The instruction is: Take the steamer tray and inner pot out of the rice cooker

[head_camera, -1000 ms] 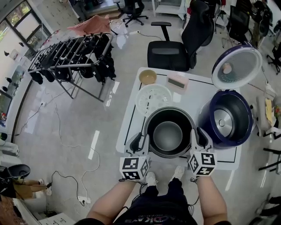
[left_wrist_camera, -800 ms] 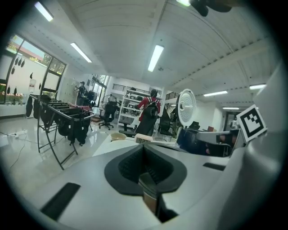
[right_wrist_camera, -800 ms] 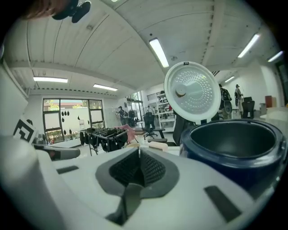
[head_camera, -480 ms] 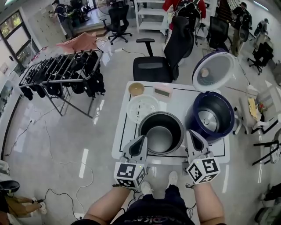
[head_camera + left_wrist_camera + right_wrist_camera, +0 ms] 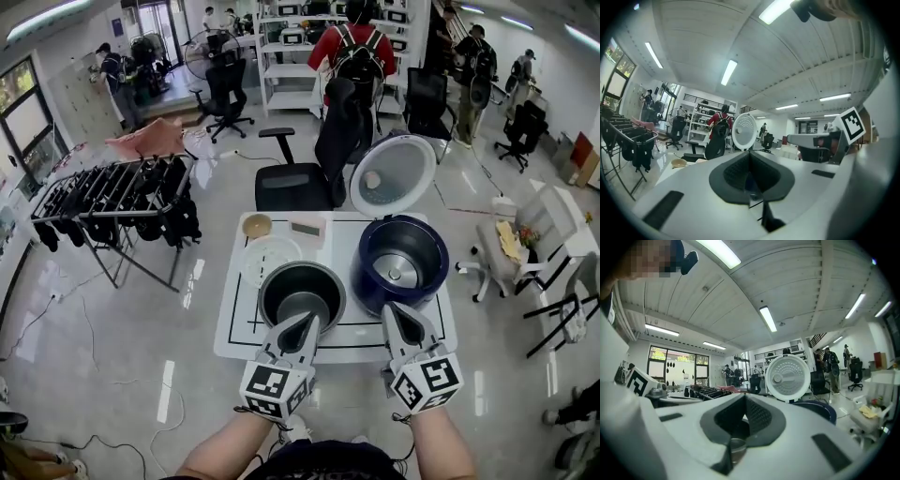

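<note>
The grey inner pot (image 5: 302,295) stands empty on the white table (image 5: 239,323), left of the dark blue rice cooker (image 5: 398,262), whose white lid (image 5: 392,176) stands raised. The white steamer tray (image 5: 269,258) lies on the table behind the pot. My left gripper (image 5: 307,323) hovers over the pot's near rim, shut with nothing in it. Level with it, my right gripper (image 5: 398,314) is shut and empty in front of the cooker. In the left gripper view the shut left gripper (image 5: 750,164) points at the lid (image 5: 744,132). The right gripper (image 5: 745,413) also faces the lid (image 5: 786,378).
A tan bowl (image 5: 256,226) and a pink box (image 5: 306,228) sit at the table's far edge. A black office chair (image 5: 300,178) stands behind the table and a drying rack (image 5: 112,202) to its left. Several people stand at the shelves beyond. A white chair (image 5: 511,248) stands on the right.
Both grippers have left the pot's sides, shut, and risen back toward me. The pot stays on the table. The head view has tilted up and shows more of the room.
</note>
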Demonstrator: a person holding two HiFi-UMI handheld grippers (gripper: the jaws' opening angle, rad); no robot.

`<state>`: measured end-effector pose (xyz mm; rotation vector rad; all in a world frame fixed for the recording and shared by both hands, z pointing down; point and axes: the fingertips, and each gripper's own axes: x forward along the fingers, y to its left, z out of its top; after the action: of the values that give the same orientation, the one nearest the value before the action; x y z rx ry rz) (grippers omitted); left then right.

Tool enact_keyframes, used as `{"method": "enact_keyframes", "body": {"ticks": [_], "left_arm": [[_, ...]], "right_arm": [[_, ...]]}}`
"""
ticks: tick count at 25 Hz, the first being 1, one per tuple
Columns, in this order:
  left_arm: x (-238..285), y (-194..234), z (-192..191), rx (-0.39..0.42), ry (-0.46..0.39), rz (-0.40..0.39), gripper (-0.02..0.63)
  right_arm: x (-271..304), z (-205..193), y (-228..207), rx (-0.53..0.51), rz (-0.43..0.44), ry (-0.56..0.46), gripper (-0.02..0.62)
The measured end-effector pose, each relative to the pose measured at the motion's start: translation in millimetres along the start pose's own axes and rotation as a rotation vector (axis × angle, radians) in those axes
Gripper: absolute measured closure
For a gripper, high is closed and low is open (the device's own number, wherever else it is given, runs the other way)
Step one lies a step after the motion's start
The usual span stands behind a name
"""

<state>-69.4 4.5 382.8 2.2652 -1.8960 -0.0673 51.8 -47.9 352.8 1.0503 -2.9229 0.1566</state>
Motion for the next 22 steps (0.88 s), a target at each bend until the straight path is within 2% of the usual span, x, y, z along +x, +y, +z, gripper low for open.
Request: {"method": "enact_keyframes", "body": {"ticks": [4, 7, 11, 17, 22], "left_arm": [[1.3, -53.5, -2.4, -0.011, -0.013, 0.012, 0.603], [2.3, -89.3, -11.2, 0.013, -0.004, 0.024, 0.603], [-10.5, -126.3, -28.5, -0.014, 0.001, 0.088, 0.603], [-45.3, -149.0, -50.3, -0.024, 0.028, 0.22, 0.603], [-69.5, -151.4, -52.8, -0.033, 0.025, 0.284, 0.603]], "right_arm": [[-45.1, 3.5, -22.4, -0.011, 0.031, 0.008, 0.594], [-74.5, -0.5, -40.2, -0.002, 0.056, 0.016, 0.594], [-109.4, -10.3, -55.6, 0.011, 0.106, 0.019, 0.594], [-133.2, -27.0, -52.6, 0.053, 0.215, 0.029, 0.594], [-138.9, -34.6, -35.0, 0.061, 0.272, 0.05, 0.594]]}}
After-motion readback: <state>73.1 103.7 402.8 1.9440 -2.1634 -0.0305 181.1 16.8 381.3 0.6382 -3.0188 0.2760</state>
